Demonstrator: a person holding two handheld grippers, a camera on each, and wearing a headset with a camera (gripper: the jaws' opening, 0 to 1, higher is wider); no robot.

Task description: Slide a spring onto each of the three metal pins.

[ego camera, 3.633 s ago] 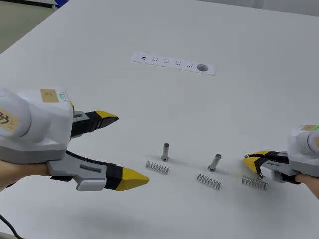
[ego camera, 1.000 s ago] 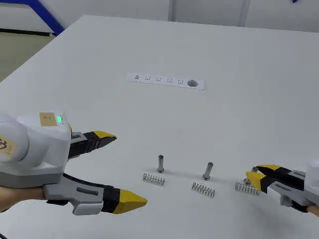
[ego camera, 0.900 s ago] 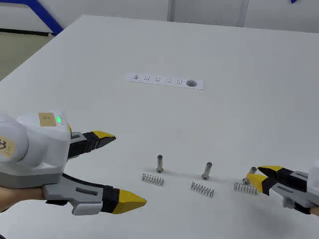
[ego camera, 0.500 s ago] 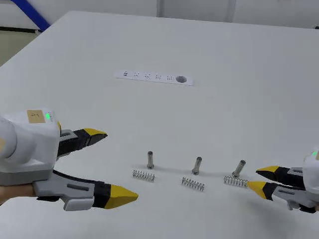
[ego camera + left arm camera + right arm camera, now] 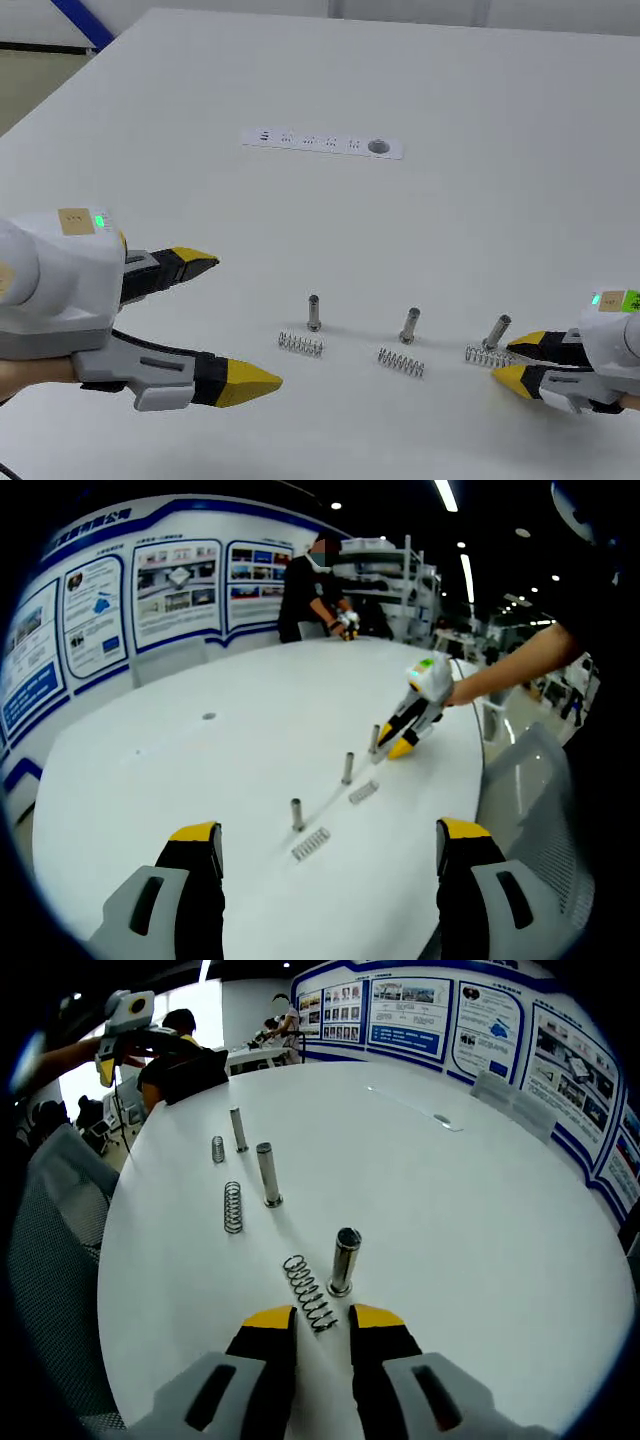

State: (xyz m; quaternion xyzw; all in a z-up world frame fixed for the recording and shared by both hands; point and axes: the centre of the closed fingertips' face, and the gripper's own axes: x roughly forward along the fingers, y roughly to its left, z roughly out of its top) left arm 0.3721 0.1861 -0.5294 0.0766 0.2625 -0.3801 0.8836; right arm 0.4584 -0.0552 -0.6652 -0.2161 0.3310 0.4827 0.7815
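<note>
**Spring [image 5: 308, 1293] lies before the right tongs [image 5: 322, 1322]**

The right tongs are narrowly parted, with the spring's near end at their tips. An upright pin [image 5: 342, 1260] stands just beside it on the tabletop [image 5: 480, 1210]. The left tongs [image 5: 328, 830] gape wide, well apart.

free: table [image 5: 480, 120] open around row | blocking: upright pins [image 5: 410, 325] — springs [image 5: 401, 362] just beside

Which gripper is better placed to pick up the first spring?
Right. The right gripper has its jaws narrowly open at the near end of the rightmost spring, beside its pin. The left gripper hangs wide open, apart from the leftmost spring.
</note>
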